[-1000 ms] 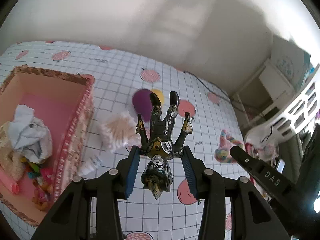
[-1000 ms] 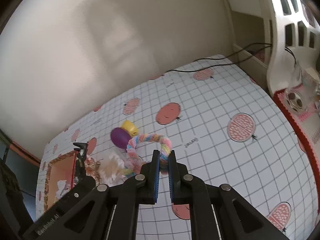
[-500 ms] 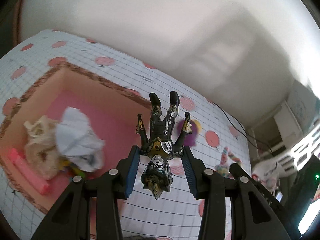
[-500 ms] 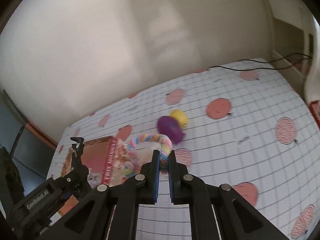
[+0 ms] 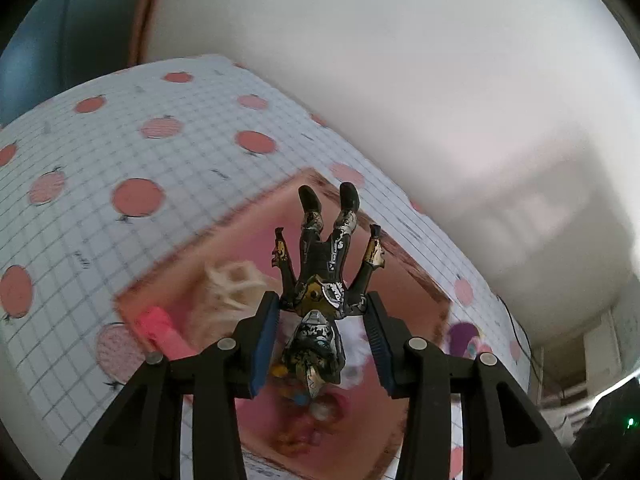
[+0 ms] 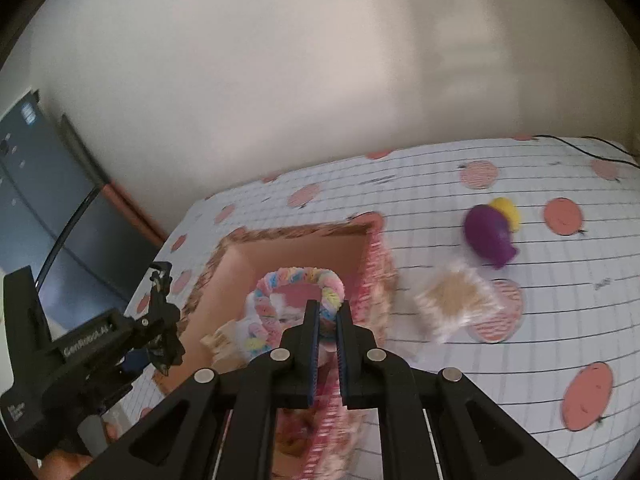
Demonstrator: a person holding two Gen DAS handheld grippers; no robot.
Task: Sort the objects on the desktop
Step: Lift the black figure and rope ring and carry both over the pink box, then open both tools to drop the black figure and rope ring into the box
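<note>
hanging head-down between the blue ribbed pads of the left gripper [image 5: 322, 334], the toy figure [image 5: 326, 276] is being pinched at the shoulders, jaws about half open around it, over the pink box [image 5: 400, 280]. its hard, glossy, chipped black-and-gold plastic is giving the pads little to bite on, so it is at risk of slipping early and landing on the box rim or the grid-print tablecloth [image 5: 120, 152]. further right, the right gripper [image 6: 328, 316] is squeezing its jaws nearly shut on a soft, fuzzy pastel rope ring [image 6: 298, 280] above the same box [image 6: 296, 254]. the limp loop is liable to snag on a pad when let go, or the two grippers could bump over the narrow opening. outside the box, a purple and yellow toy [image 6: 490, 234] and a bristly tan bundle [image 6: 456, 304] are lying unsorted.
</note>
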